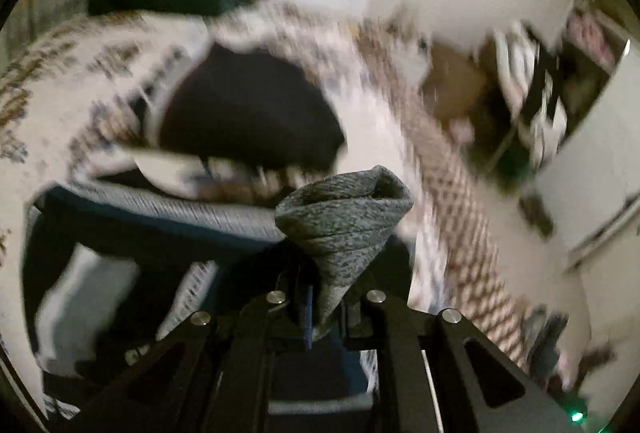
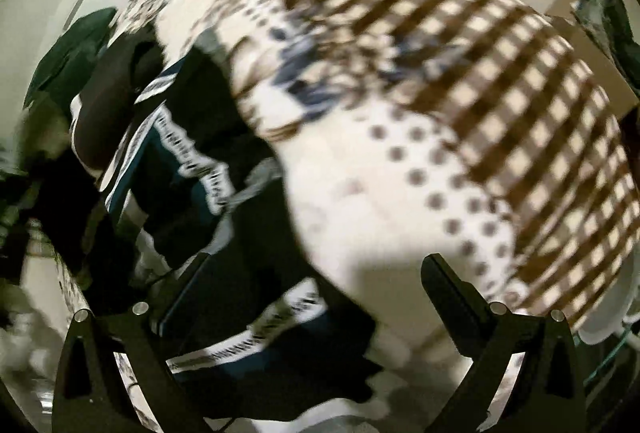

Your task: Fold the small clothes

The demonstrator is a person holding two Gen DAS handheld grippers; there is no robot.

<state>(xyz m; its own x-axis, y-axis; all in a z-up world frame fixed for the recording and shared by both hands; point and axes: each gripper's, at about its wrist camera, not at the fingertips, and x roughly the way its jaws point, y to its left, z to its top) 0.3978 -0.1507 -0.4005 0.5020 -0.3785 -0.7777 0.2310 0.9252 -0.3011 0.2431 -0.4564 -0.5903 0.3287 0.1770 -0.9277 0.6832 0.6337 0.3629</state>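
Each camera rode on its own gripper and looked forward and steeply down along the fingers. The left wrist view sat close over a patterned bedspread (image 1: pixel 460 193) strewn with dark clothes (image 1: pixel 248 113), with walls beyond. The right wrist view hung nearer the same bedspread (image 2: pixel 500 93) and clothes (image 2: pixel 192 193).

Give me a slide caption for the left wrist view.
Left gripper shut on a grey knitted sock above a patterned bedspread.

Patterned bedspread (image 2: pixel 500 105) carries dark clothes (image 2: pixel 192 185).
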